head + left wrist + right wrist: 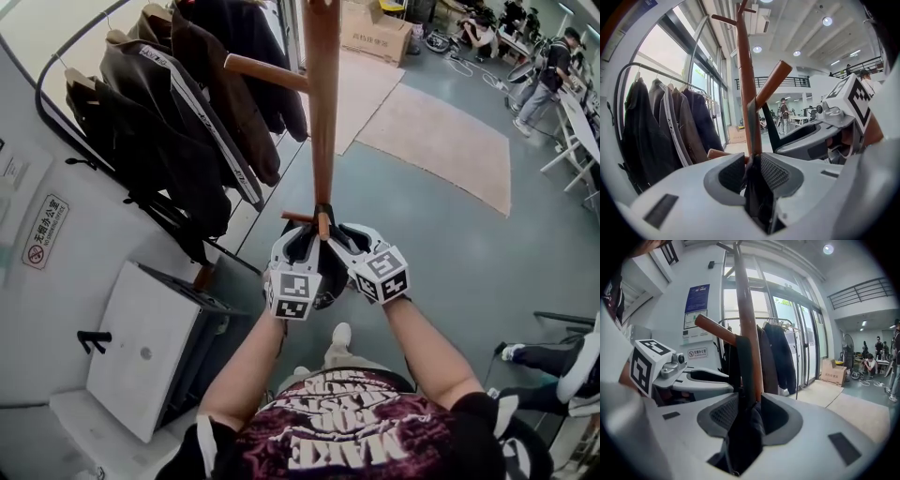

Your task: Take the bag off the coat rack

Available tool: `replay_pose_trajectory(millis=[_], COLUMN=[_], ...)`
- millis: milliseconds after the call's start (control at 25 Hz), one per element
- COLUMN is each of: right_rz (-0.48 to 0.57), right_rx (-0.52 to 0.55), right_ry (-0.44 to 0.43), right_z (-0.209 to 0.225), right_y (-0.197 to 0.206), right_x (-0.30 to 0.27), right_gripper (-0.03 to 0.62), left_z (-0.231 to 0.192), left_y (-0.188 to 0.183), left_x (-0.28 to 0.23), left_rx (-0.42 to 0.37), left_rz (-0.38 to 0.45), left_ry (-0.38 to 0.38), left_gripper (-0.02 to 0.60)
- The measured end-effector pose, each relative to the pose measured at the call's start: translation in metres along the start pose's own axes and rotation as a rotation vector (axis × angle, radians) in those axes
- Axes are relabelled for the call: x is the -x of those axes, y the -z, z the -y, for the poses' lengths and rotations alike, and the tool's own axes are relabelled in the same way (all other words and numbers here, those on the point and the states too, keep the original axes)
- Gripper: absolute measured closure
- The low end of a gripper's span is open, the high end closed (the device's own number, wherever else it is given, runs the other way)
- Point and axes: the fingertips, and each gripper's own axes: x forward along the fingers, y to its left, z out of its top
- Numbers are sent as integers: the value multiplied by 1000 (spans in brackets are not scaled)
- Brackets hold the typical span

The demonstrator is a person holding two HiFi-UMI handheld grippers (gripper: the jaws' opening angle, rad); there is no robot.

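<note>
Left gripper [752, 160] jaws clamped on black bag strap [751, 129], right gripper [749, 401] jaws closing around it, apparently not yet pinching, against wooden coat rack [323, 103]

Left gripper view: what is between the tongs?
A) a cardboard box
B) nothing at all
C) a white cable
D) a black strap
D: the left tongs are closed on a black strap, just in front of the wooden pole of the coat rack.
</note>
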Motion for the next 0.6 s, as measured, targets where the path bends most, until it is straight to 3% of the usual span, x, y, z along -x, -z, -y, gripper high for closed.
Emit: replay_pose_trajectory(millis=[320,600], right_rz=[8,24], right_rx=[-14,79], right_ry=[36,101], right_z=[4,1], right_y=[3,0], right_x=[-7,-11], right_gripper=[510,540], left_z=[2,-1], left_y=[-3,-5], left_x=[-6,-9], left_rx=[-48,-101], left_rz=[0,0], left_ry=[-22,-105], left_gripper=[517,523])
